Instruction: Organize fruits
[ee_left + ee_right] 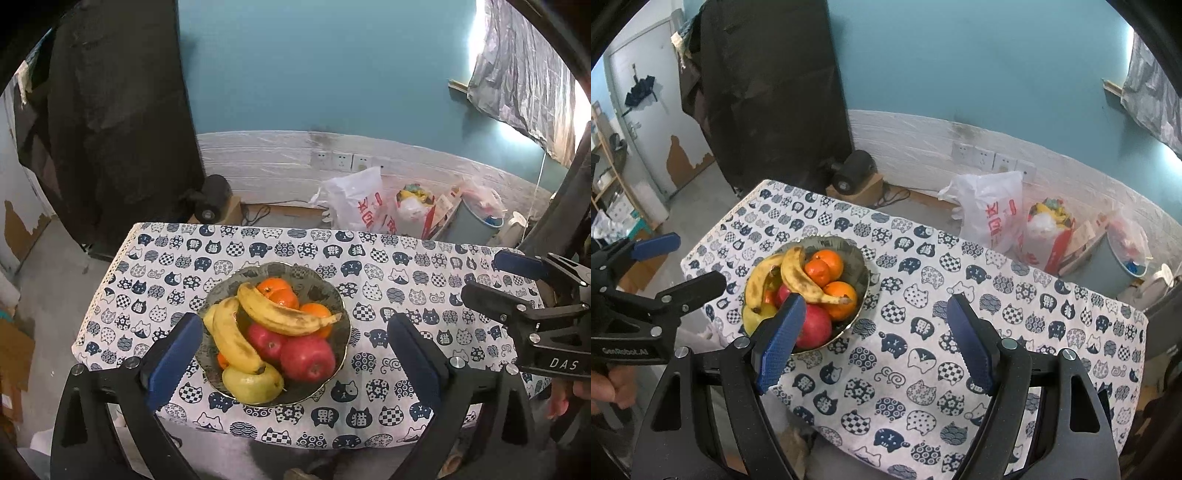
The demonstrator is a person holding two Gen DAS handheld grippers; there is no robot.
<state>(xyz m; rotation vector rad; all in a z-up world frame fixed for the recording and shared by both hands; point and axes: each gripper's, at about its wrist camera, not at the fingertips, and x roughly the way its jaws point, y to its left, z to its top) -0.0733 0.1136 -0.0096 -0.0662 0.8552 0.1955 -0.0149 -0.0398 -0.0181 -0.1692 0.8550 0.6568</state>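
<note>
While all the fruit sits heaped in the bowl (334, 295), both grippers hover spread wide, gripping nothing.

With two bananas (284, 314) draped over the oranges (277, 290), red apples (308, 356) and a pear (255, 384), this heap on the cat-print cloth (406, 266) fits either a sorting that is finished or a pile about to be taken apart; I cannot tell which. The left gripper (295, 354) frames the bowl from the near side, and the right gripper (875, 339) hangs over bare cloth just beside it. If any fruit is to be lifted, I judge the top banana the safest: close on its middle, across the curve, and lift straight up, since the round fruit beneath may roll out.
</note>
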